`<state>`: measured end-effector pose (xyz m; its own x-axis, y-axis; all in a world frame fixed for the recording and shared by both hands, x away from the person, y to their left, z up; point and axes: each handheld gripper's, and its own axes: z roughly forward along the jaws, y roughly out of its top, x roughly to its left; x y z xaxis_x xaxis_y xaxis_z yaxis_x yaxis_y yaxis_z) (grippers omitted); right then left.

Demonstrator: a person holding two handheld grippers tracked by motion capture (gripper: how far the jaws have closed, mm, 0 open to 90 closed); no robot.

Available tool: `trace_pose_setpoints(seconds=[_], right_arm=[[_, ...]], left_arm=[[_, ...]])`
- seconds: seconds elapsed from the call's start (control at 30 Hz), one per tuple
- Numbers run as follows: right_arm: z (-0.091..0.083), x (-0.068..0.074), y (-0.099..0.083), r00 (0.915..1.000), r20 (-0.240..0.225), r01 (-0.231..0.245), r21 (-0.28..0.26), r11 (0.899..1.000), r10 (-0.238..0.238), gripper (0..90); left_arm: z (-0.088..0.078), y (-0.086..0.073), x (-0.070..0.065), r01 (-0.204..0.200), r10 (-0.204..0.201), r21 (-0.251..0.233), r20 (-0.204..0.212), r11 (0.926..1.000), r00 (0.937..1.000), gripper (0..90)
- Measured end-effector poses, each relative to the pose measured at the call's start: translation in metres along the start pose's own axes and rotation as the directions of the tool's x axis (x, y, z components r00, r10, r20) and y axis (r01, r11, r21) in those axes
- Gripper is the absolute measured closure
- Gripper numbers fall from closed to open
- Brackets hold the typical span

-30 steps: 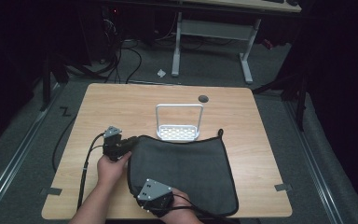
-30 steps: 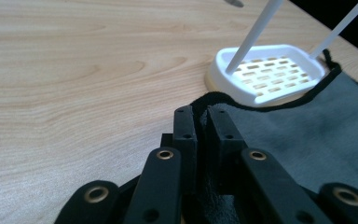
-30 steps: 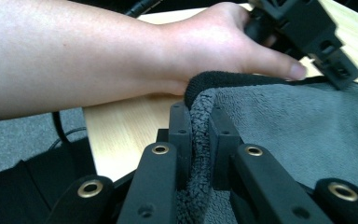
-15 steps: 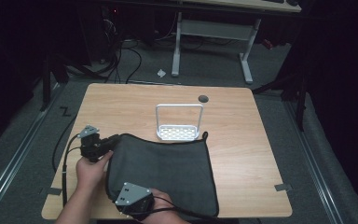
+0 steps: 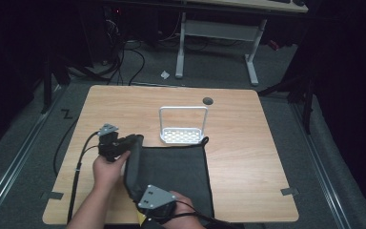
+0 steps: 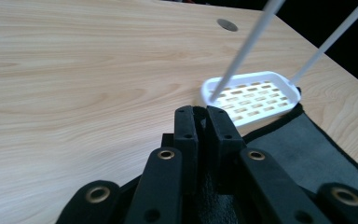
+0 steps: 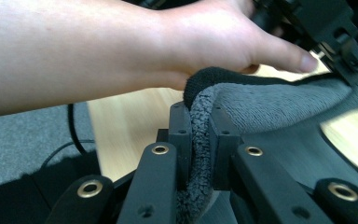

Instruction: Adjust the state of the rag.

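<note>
A dark grey cloth point(image 5: 176, 171) lies on the near half of the wooden table point(image 5: 252, 129), with its left edge lifted and curling over. My left gripper point(image 5: 136, 140) is shut on the far left corner of the cloth; in the left gripper view its jaws point(image 6: 200, 114) stand pressed together with the cloth point(image 6: 303, 144) trailing off to the right. My right gripper point(image 5: 133, 190) is shut on the near left edge. In the right gripper view the fuzzy cloth point(image 7: 279, 100) is pinched between its jaws point(image 7: 199, 116), with the other hand point(image 7: 168, 42) and left gripper point(image 7: 335, 32) beyond.
A small white slotted rack point(image 5: 183, 125) with a tall wire handle stands at the table's middle, touching the cloth's far edge, also close ahead in the left gripper view point(image 6: 256, 95). A round cable hole point(image 5: 208, 100) lies behind it. Cables trail off the table's left side.
The cloth has been dragged left and its right side straightened. Its left edge now stands raised, and both hands have shifted back right and slightly up.
</note>
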<state>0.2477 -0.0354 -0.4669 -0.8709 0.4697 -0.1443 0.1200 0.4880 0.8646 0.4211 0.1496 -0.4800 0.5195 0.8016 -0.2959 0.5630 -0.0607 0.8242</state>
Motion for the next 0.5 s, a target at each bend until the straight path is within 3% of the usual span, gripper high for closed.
trace_pose_setpoints(seconds=[0.33, 0.5], right_arm=[[-0.050, -0.031, -0.053, 0.9928, 0.113, -0.048, 0.065, 0.997, 0.041, 83.0], [-0.067, -0.041, -0.068, 0.9874, 0.148, -0.067, 0.077, 0.995, 0.055, 82.9]], left_arm=[[0.052, 0.001, -0.053, -0.028, 0.028, 0.019, 0.007, 0.9994, 0.9996, 83.1], [0.065, 0.004, -0.065, -0.023, 0.023, 0.023, -0.001, 0.9995, 0.9997, 83.1]])
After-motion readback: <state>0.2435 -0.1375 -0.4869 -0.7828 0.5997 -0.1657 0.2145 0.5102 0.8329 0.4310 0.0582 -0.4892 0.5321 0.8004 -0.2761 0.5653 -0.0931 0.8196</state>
